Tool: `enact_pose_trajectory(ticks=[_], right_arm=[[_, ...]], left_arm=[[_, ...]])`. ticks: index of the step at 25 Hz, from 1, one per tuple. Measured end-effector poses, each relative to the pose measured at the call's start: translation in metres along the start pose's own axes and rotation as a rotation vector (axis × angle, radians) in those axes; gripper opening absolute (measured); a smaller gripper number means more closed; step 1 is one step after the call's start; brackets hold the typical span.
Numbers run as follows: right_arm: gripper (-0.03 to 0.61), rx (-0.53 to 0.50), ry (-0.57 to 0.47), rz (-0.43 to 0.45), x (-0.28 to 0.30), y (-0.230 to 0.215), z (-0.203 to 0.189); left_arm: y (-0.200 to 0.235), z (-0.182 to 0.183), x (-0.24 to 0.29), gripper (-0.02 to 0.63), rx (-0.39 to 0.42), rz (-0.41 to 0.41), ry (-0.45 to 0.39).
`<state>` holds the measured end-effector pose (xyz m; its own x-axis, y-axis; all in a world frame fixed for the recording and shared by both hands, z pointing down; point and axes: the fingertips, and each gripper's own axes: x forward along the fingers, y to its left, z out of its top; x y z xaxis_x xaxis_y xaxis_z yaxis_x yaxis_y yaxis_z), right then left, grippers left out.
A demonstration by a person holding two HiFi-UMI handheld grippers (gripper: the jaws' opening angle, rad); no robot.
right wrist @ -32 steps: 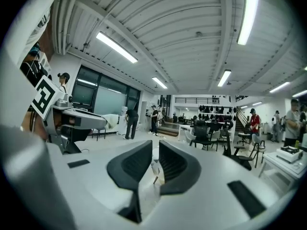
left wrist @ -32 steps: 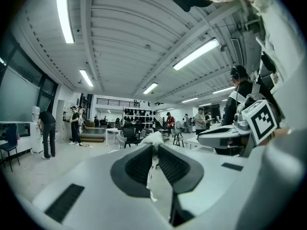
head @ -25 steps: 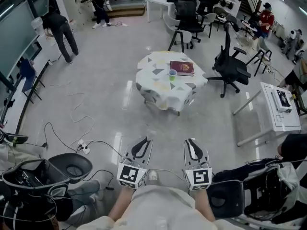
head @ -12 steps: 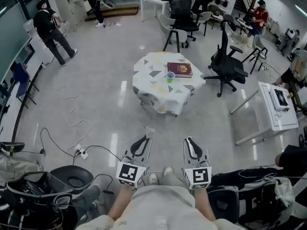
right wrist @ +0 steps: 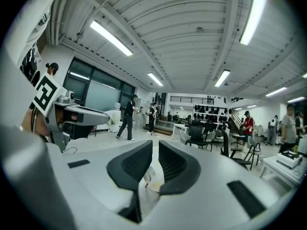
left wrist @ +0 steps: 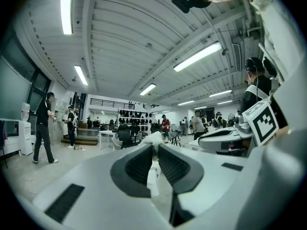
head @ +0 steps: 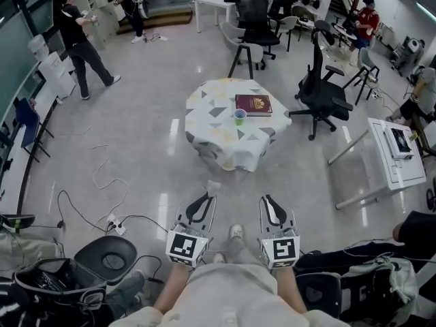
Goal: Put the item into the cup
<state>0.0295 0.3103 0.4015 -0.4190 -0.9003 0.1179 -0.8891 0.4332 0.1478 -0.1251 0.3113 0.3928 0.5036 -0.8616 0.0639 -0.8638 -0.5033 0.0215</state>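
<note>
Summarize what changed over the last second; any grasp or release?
The wearer stepped toward the table, which sits slightly lower in the head view. A bystander at the left straightened up and moved. No grasp or release: left gripper stays shut on the white item, right gripper stays shut. Cup and book unmoved.

The cup stands on the table, book beside it.

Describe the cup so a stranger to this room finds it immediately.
Find the cloth-covered table in the middle of the floor. A small green cup stands on it beside a flat dark red book; it is the only upright thing there.
</note>
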Motion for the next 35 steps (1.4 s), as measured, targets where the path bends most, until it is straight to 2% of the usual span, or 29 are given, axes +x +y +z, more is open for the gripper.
enact_pose_trajectory(ticks=[12,23,35], right_arm=[[0.044,0.032,0.002,0.029,0.065,-0.051,-0.007],[0.044,0.049,-0.031,0.097,0.123,-0.102,0.000],[0.043,0.061,-0.053,0.140,0.169,-0.143,0.003]], left_arm=[[0.019,0.002,0.076,0.049,0.007,0.022,0.023],[0.025,0.016,0.147,0.049,0.025,0.064,0.032],[0.034,0.020,0.202,0.049,0.025,0.103,0.046]])
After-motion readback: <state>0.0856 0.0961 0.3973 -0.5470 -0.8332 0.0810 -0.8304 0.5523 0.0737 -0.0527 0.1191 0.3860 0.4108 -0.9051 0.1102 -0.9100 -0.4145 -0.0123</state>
